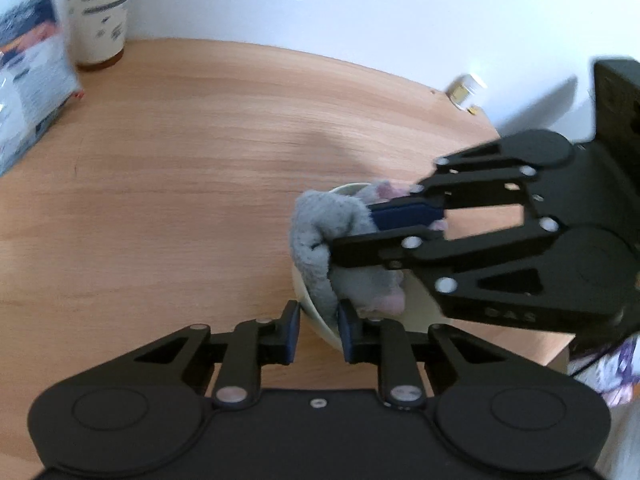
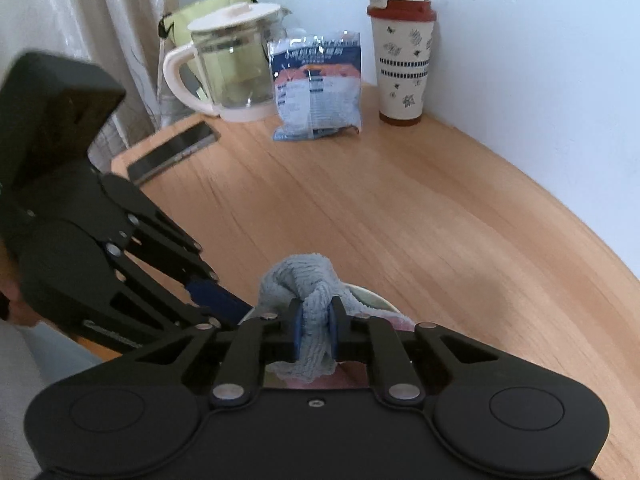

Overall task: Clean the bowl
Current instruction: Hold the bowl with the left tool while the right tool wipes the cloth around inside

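Bowl (image 1: 316, 320) sits on the wooden desk (image 1: 180, 180), lower centre-right of the left wrist view, cream-coloured, small, mostly hidden under cloth and gripper parts. In the right wrist view only a sliver of its rim (image 2: 372, 296) shows, just above the fingers.

Left gripper (image 1: 318, 334): jaws drawn in on the bowl's near rim, one pad outside the wall, the other inside. Looks like a pinch on the wall; contact on the inner pad is hard to confirm through the blur.

Right gripper (image 2: 316, 332): clamped on a grey terry cloth (image 2: 304, 284), which bunches up between the pads and spills over into the bowl. In the left wrist view the same cloth (image 1: 320, 220) hangs in a wad from the fingers, with some pink showing near it; can't say what that is.

Handling, my reading: bowl appears rigid, glazed or hard plastic, light, likely to slide or tip on the smooth wood if wiped unbraced. The rim pinch is the sensible hold; a thin wall gives the pads little to bite, so it could twist out under a hard push. Cloth is soft, floppy and compresses easily; held at the bunch it should keep a usable wad.

Background, upper part of right wrist view: jug (image 2: 232, 68), packet (image 2: 316, 88), lidded cup (image 2: 402, 60). Well apart from the work.
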### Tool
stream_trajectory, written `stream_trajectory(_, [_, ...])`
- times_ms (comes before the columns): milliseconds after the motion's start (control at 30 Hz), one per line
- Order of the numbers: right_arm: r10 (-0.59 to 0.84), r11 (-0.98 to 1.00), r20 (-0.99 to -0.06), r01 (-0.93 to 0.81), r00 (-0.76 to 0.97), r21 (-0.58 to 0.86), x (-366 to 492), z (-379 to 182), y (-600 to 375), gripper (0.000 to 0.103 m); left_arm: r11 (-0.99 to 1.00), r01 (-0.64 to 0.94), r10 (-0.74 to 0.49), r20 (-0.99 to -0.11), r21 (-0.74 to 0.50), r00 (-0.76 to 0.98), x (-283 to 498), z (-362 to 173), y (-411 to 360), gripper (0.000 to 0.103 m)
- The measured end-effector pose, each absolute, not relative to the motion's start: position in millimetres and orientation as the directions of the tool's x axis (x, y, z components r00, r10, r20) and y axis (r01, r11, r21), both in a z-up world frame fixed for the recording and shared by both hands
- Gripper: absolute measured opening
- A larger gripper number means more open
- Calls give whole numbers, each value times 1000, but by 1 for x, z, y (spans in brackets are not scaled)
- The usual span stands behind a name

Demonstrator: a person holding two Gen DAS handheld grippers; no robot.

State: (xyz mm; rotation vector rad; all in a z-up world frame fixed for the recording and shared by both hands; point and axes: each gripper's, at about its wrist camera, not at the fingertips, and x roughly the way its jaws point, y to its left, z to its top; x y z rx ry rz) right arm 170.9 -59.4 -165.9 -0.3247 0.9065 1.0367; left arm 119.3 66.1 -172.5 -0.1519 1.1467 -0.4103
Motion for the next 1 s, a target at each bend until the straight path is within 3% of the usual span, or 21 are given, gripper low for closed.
stream_trajectory(733, [514, 511, -849, -838, 122, 189, 177, -201, -45, 14, 928, 211, -363, -872, -306, 330, 130, -174, 63, 20])
stream_trajectory(1000, [445, 516, -882, -850, 158, 108, 169, -193, -38, 14, 928, 205, -363, -875, -311, 320, 133, -176, 63, 18])
